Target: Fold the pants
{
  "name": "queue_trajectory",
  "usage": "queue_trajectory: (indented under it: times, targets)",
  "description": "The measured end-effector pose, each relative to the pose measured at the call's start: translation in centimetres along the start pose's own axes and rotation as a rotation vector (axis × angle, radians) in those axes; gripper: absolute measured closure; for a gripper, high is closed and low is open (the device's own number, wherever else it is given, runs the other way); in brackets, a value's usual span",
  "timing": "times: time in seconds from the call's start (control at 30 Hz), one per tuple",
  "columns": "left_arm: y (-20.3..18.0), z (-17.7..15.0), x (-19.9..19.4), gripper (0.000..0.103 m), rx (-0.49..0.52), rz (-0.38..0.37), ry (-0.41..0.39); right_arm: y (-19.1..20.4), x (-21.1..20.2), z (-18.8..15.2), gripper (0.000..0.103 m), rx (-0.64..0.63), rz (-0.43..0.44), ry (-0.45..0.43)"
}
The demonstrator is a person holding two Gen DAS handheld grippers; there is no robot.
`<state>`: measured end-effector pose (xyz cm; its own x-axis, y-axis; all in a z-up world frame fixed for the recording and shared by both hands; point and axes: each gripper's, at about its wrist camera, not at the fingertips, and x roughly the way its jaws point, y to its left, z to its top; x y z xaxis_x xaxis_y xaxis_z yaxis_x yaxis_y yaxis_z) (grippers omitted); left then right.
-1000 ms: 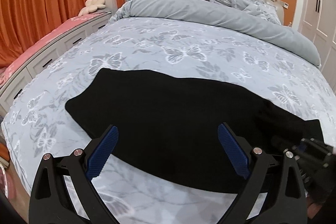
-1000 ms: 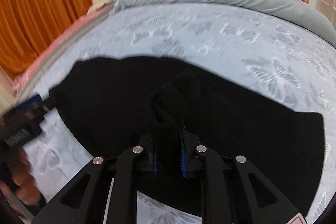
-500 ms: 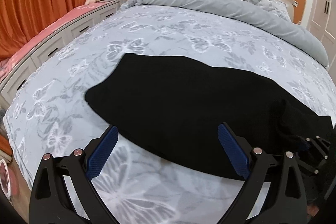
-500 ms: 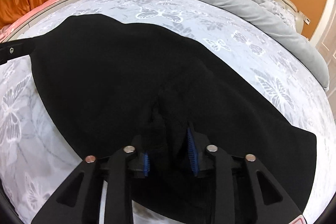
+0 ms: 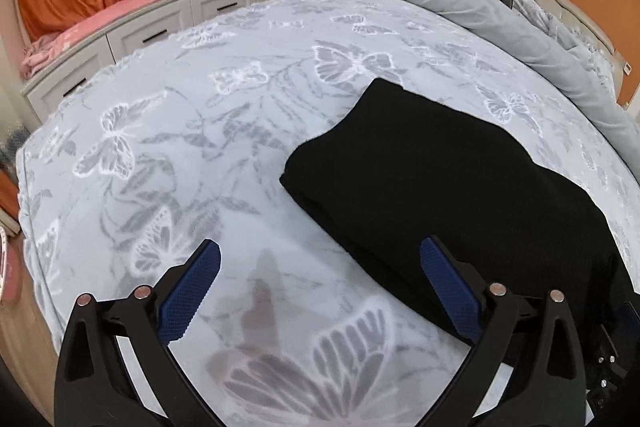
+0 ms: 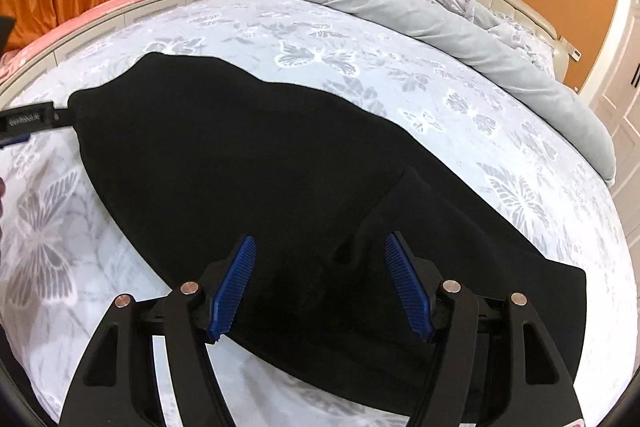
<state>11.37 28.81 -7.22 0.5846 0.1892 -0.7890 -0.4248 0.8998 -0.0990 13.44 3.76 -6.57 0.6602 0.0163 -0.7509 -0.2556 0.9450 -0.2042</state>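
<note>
Right wrist view: one pair of black, matte, soft pants [image 6: 256, 163] lies folded on one butterfly-print bedspread [image 6: 520, 155]. The right gripper [image 6: 320, 287], jaws just opening, hangs spread over it with ribbed blue pads clear. The left gripper [image 5: 320, 291] gapes wide, empty.

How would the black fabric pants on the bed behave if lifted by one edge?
The black fabric pants would probably droop limply: they lie flat, following the butterfly-print bedspread. Likely they grip rather than slip, since the surface looks matte and fuzzy. A soft ridge near the right tongs suggests easy bunching.
</note>
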Motion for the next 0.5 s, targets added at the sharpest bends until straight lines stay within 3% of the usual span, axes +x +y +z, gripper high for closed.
queue_trajectory:
  times: [0.23,0.5]
  targets:
    - [-0.5,-0.2,2.6,0.005,-0.087,-0.132,0.104,-0.5,0.6,0.0,0.038,0.008,-0.017,0.023]
    - [-1.7,-0.4,3.8,0.006,-0.081,-0.138,0.099,-0.8,0.9,0.3,0.038,0.014,-0.020,0.028]
